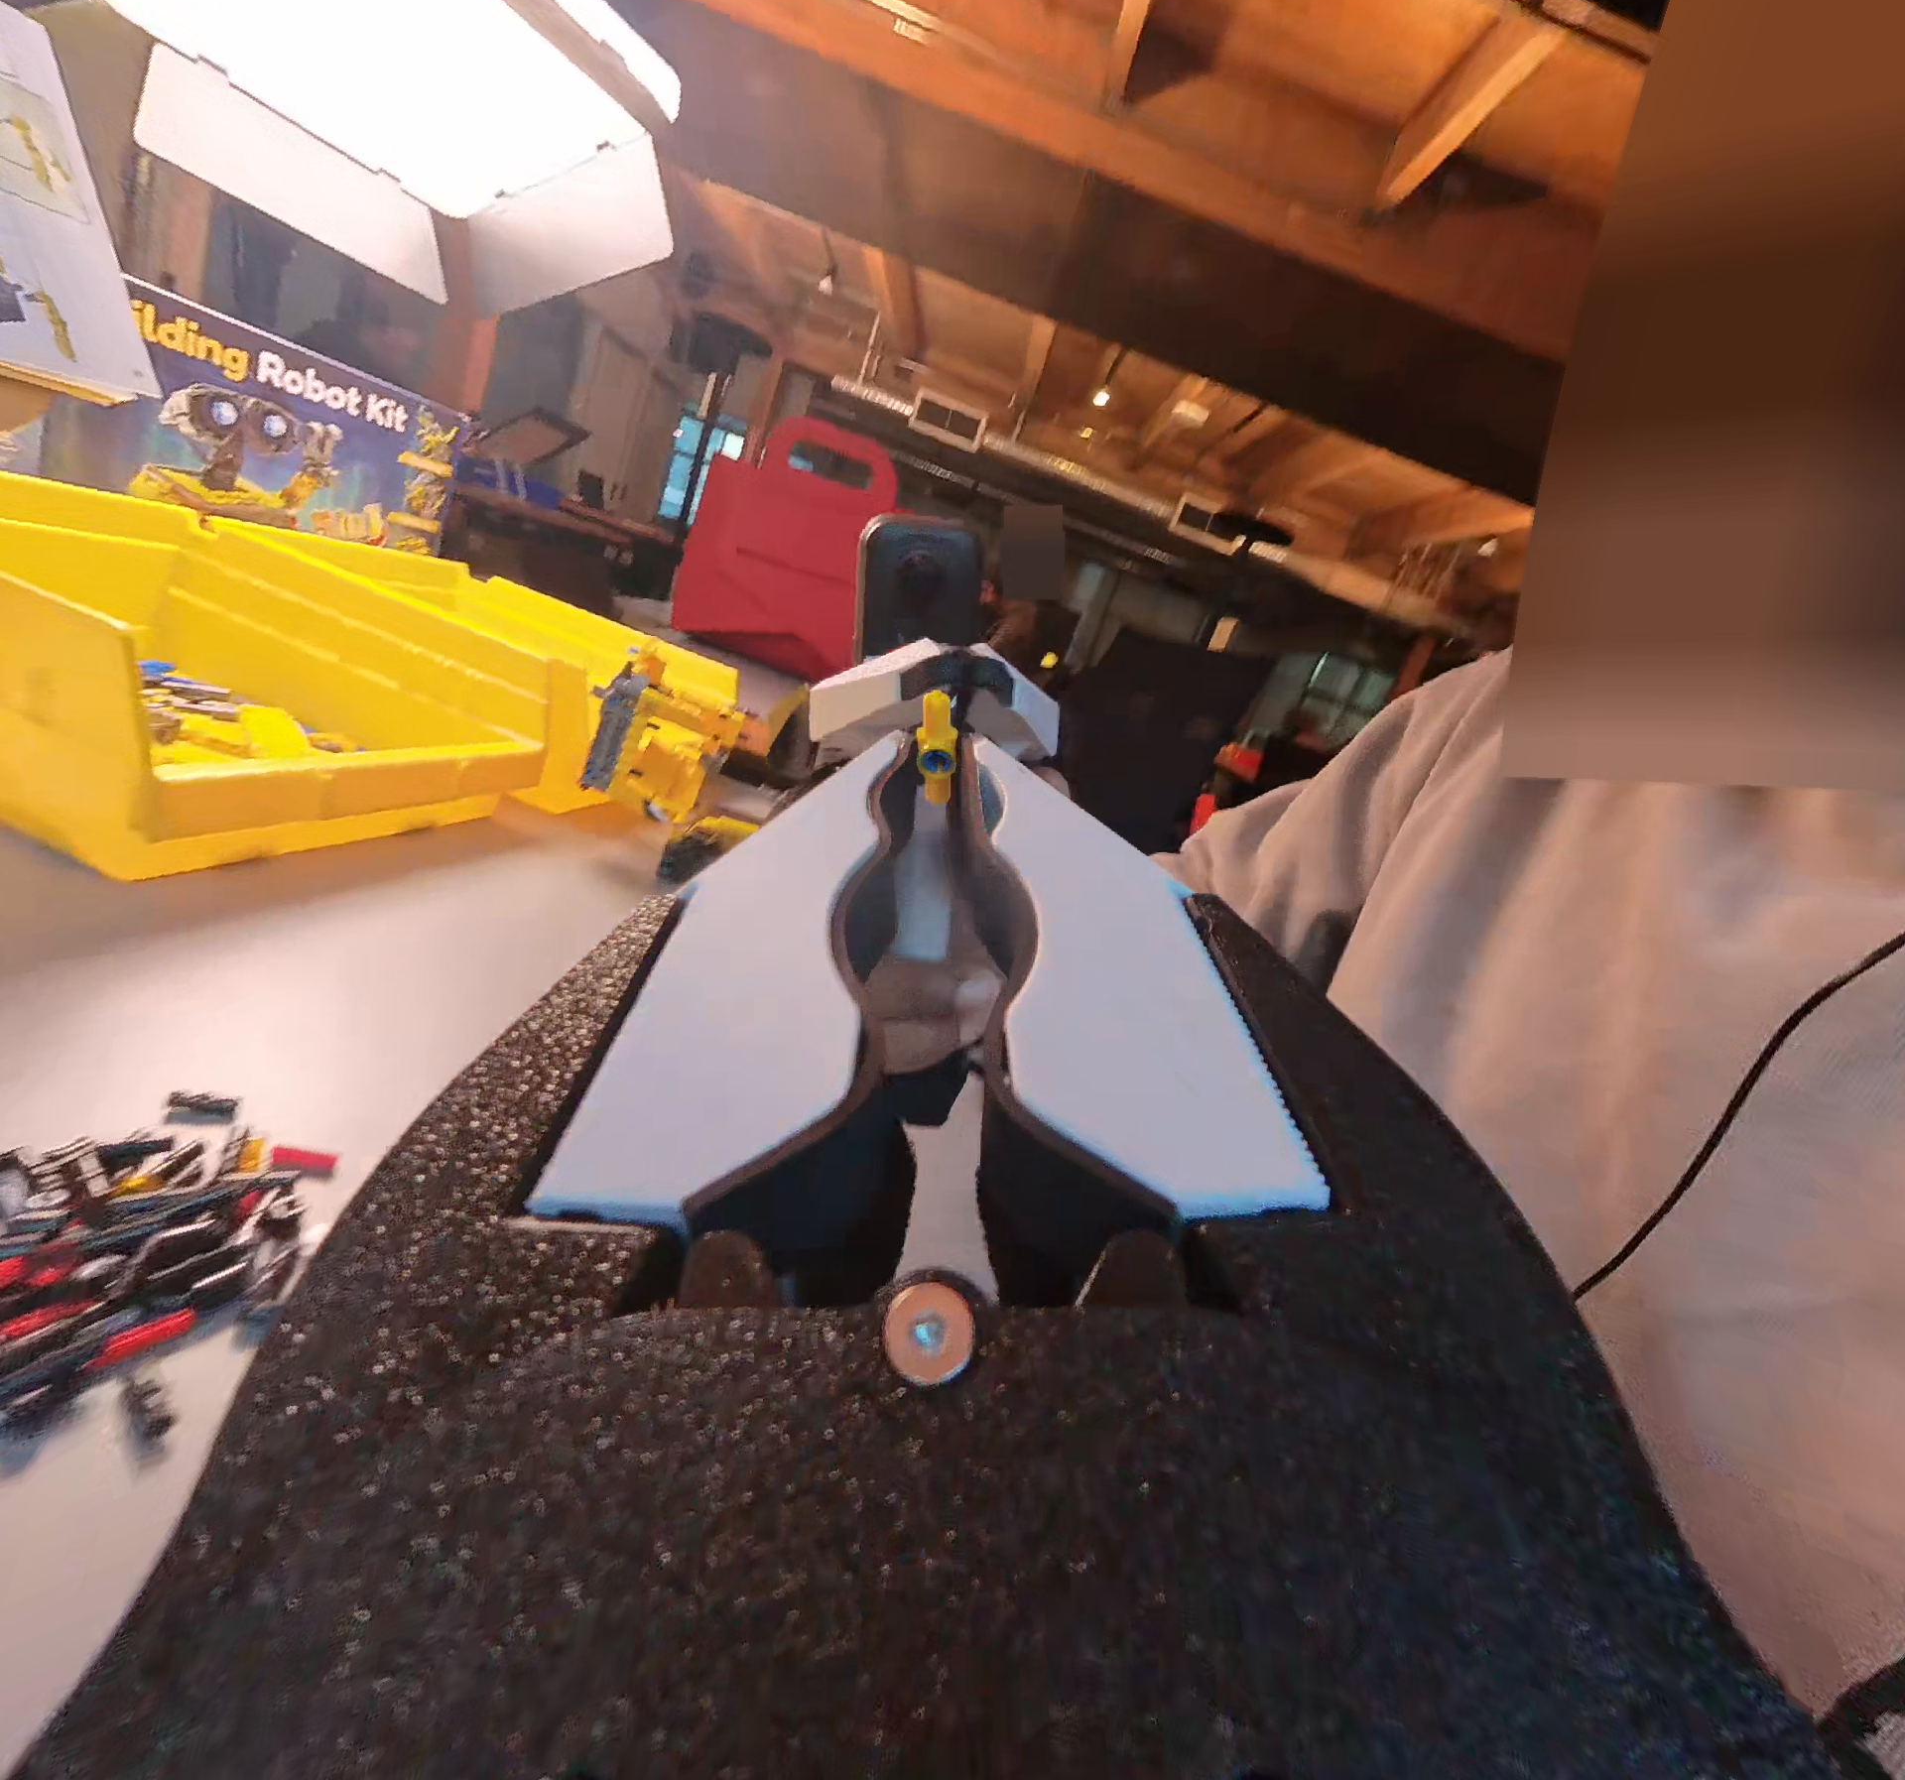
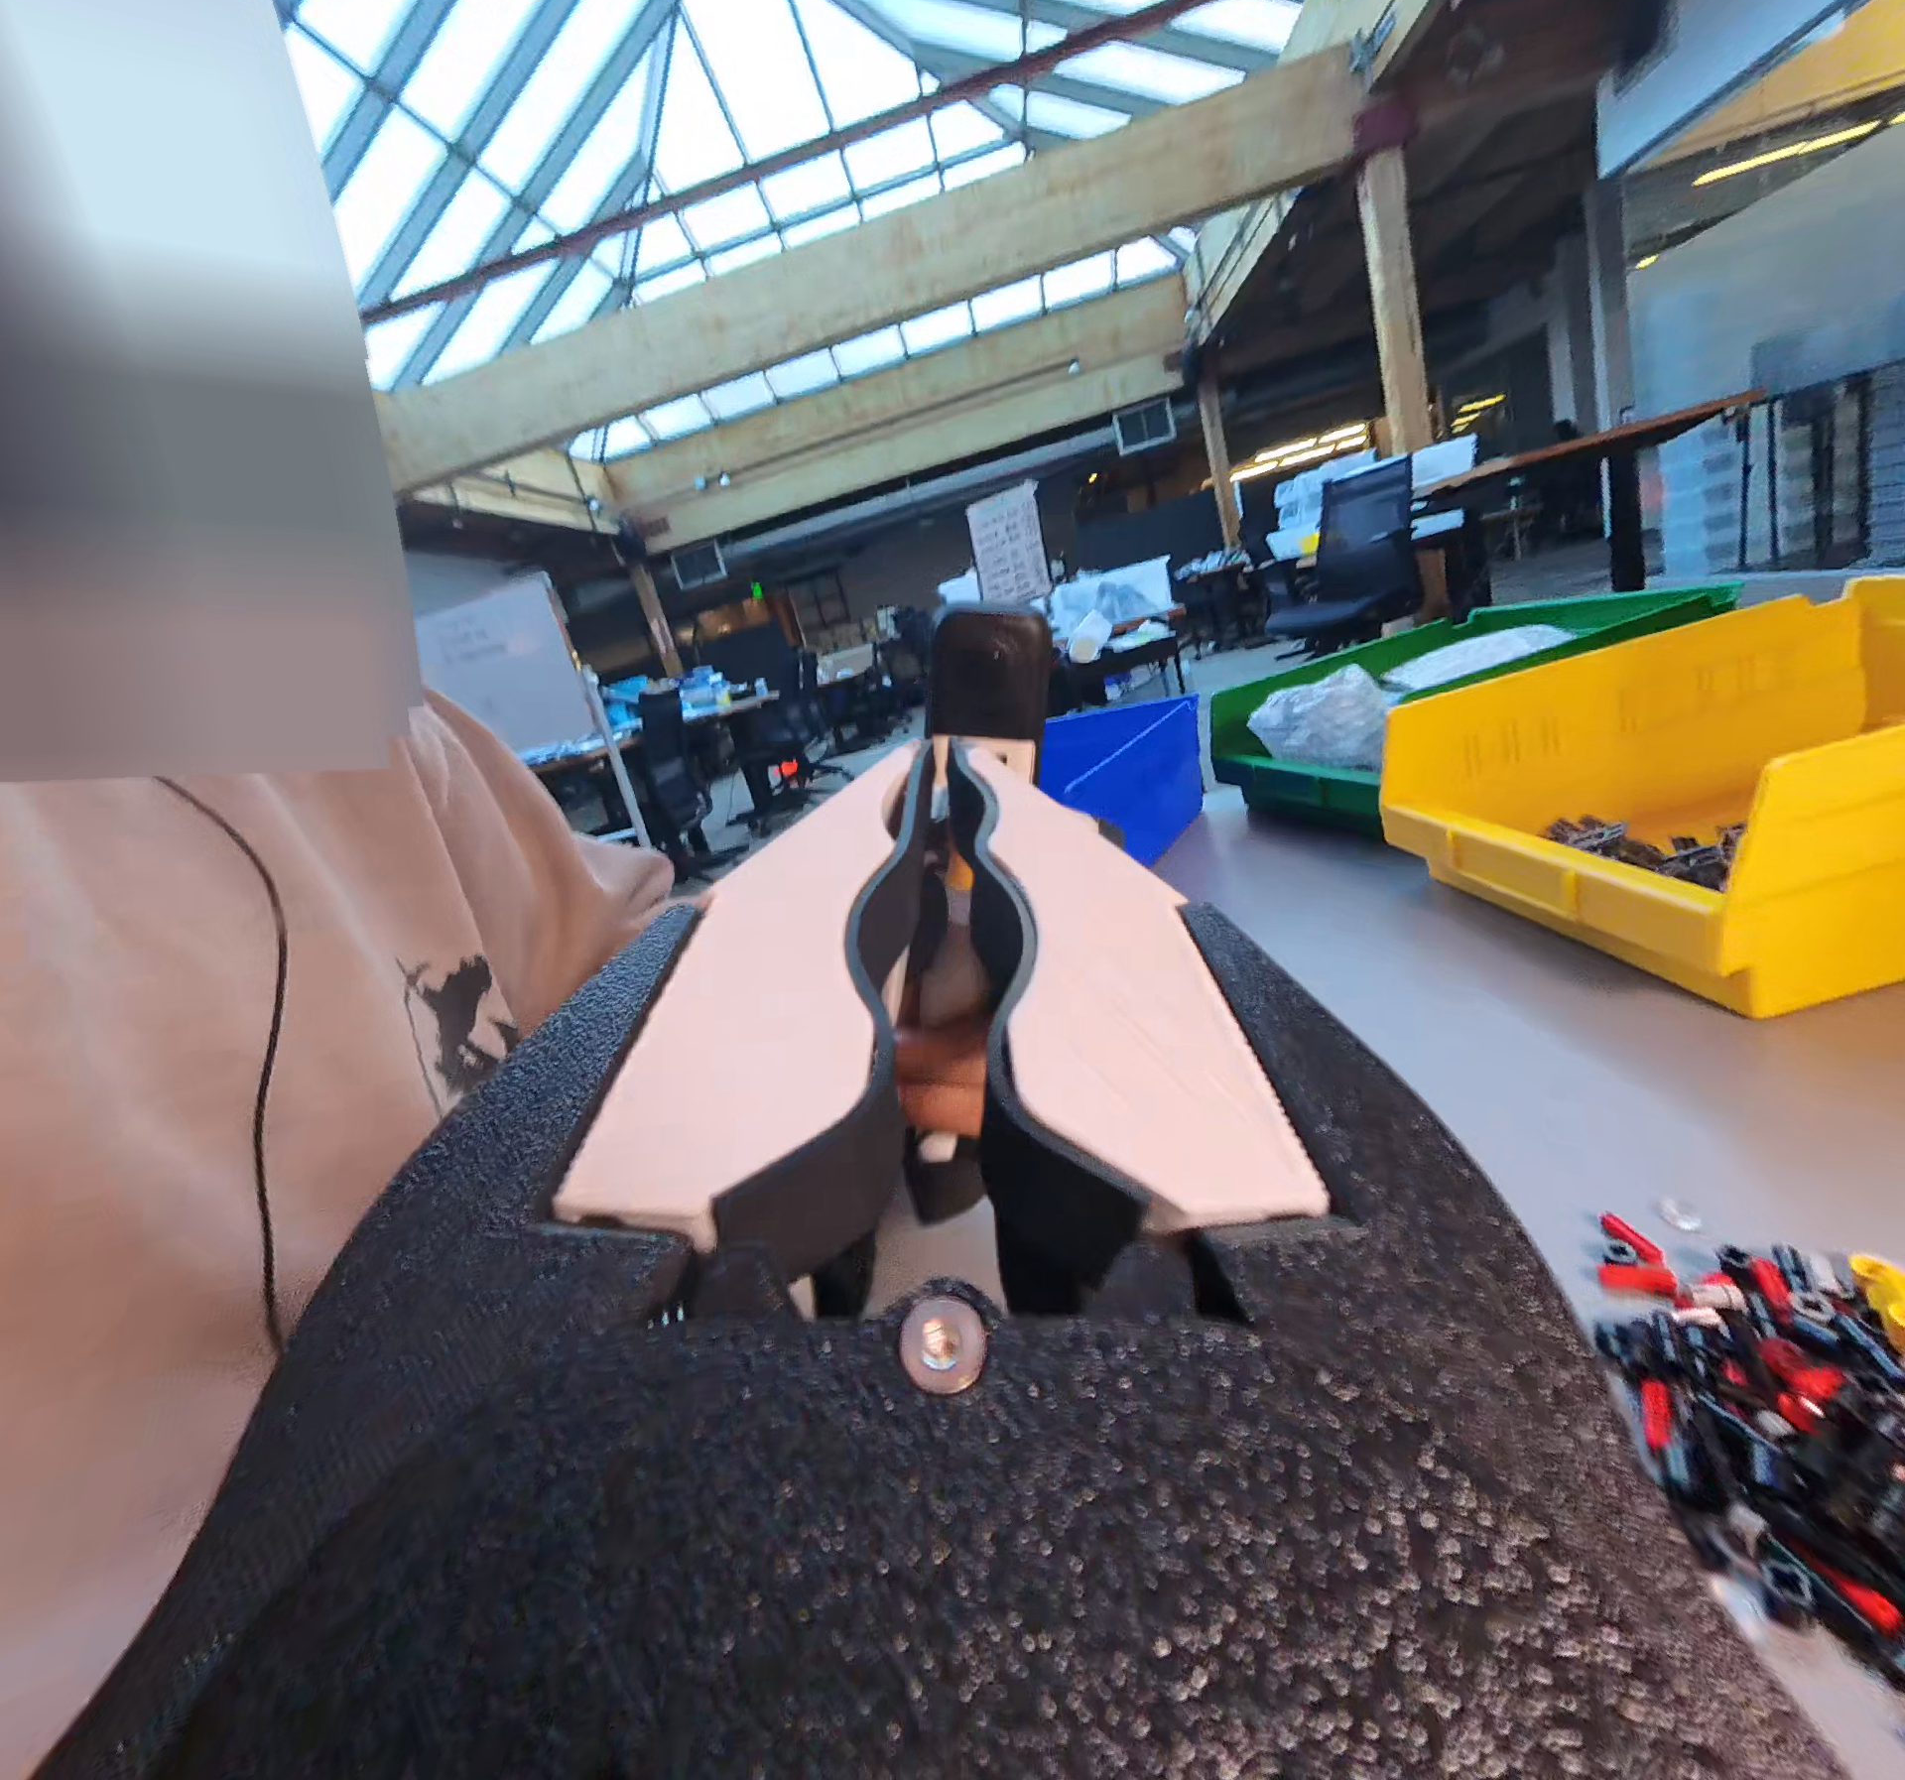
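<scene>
A: Left claw (image 1: 940,753)?
B: Clenched on a small yellow peg (image 1: 935,725) with a blue spot on it, pinched right at the tips. The peg's long axis stands upright, across the line of the fingers, and it pokes out above them.

A: Right claw (image 2: 943,767)?
B: Jaws drawn together, only a sliver of a gap at the tips. I can't tell whether anything sits between them (too dark in there).

A: How do they stand to each other?
B: Nose to nose above the table (image 1: 309,968). In the left view the right claw's tips sit just beyond the peg, very near it; touching or not, I can't say. The peg lies straight ahead of the right claw, so the left one is nearer, since it has it.

A: Containers?
B: Left view: a yellow bin (image 1: 309,787) with small yellow, grey and blue bits in it, a half-built yellow brick model (image 1: 660,741) just beside it, a red bin (image 1: 773,586) behind and a printed kit box (image 1: 309,432). Right view: another yellow tub (image 2: 1598,870) holding dark small parts (image 2: 1649,844), a green tray (image 2: 1299,787) with plastic bags (image 2: 1319,710) in it, and a blue bin (image 2: 1124,772), contents hidden.

A: Loose stuff?
B: A heap of black and red pieces (image 1: 113,1236) on the table, well apart from both claws.
</scene>
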A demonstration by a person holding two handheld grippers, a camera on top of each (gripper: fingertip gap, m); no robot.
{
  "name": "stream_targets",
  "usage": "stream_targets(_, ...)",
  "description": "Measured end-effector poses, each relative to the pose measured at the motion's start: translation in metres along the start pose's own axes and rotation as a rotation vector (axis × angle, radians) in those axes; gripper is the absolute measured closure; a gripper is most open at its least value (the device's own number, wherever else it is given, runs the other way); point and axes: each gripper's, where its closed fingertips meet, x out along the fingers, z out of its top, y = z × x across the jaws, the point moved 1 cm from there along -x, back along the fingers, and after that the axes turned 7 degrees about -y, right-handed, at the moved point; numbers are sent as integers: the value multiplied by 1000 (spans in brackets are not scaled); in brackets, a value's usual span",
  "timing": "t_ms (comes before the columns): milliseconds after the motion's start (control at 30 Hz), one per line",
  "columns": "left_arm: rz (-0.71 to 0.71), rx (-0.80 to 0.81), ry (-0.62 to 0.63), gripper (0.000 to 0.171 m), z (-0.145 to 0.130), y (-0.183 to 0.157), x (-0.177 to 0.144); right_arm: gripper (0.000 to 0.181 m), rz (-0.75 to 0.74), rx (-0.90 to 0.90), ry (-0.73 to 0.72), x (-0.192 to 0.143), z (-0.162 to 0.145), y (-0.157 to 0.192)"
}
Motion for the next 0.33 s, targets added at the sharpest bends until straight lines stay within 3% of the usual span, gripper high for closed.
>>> stream_targets(333, -136, -434, -327, 166, 34, -10, 6, 173, 11, 62, -194, 21, 27, 9)
